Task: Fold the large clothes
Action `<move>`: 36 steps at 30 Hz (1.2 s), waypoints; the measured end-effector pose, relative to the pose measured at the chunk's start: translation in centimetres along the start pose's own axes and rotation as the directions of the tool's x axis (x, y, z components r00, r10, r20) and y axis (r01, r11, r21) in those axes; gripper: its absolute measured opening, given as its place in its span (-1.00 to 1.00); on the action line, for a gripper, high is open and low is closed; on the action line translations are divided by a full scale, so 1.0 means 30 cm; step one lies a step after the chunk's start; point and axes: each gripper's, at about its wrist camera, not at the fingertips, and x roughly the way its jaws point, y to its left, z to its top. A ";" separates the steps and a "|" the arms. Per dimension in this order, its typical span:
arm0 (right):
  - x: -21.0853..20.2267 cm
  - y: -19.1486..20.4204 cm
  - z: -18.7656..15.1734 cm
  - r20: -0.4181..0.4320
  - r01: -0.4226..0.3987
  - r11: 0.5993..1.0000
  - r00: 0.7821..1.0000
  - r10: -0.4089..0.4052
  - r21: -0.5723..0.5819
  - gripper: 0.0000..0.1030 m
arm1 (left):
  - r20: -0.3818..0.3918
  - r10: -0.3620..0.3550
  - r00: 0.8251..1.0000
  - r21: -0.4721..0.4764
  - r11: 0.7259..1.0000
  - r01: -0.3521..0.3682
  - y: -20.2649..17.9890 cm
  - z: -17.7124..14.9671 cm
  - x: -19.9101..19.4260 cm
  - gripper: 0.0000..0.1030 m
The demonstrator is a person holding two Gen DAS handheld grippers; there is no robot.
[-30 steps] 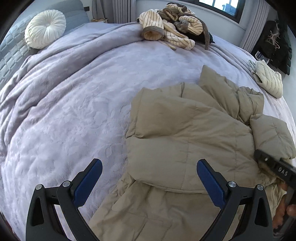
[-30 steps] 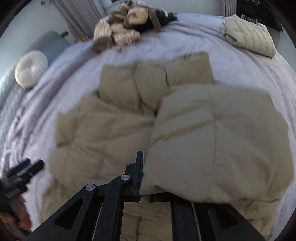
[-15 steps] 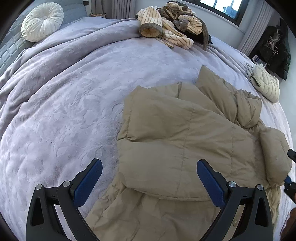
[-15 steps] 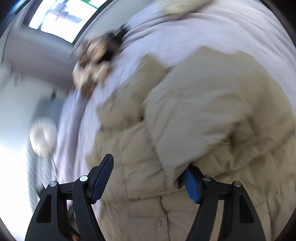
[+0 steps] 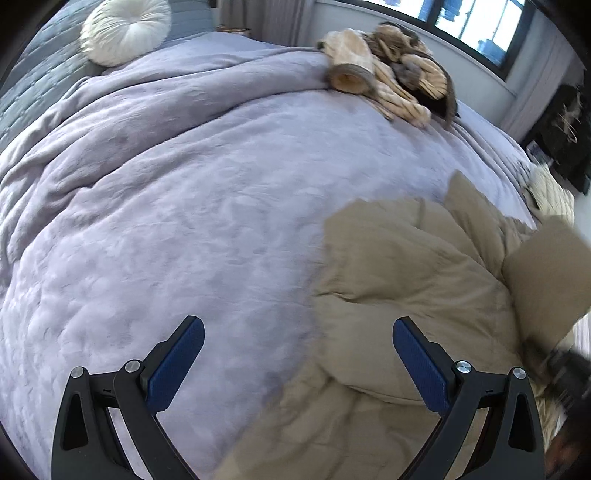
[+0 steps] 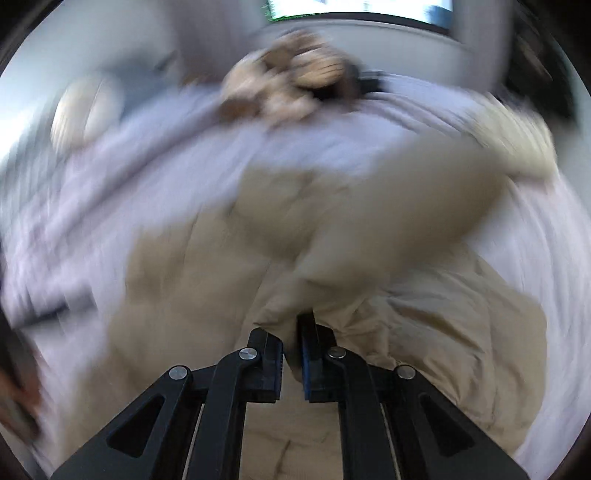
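A tan puffer jacket (image 5: 406, 273) lies on the lilac bedspread (image 5: 184, 206), right of centre in the left wrist view. My left gripper (image 5: 297, 360) is open and empty, low over the jacket's left edge. In the blurred right wrist view my right gripper (image 6: 291, 354) is shut on a fold of the jacket (image 6: 369, 229), which hangs lifted in front of it. The right gripper also shows as a dark blur at the right edge of the left wrist view (image 5: 561, 369), with a raised part of the jacket above it.
A heap of striped cream and brown clothes (image 5: 388, 81) lies at the far side of the bed. A round white cushion (image 5: 125, 29) sits at the far left. A folded cream quilted garment (image 5: 550, 192) lies at the right edge.
My right gripper was shut, opened half a second ago, and has shut again on a fold of the jacket and is swinging it. My left gripper has shifted left, still open.
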 end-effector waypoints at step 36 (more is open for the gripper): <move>-0.039 -0.808 -0.646 0.484 -0.493 -0.032 0.838 0.251 0.869 0.38 | -0.259 -0.538 0.802 -0.027 0.834 0.550 -0.354 0.047 0.127 -0.74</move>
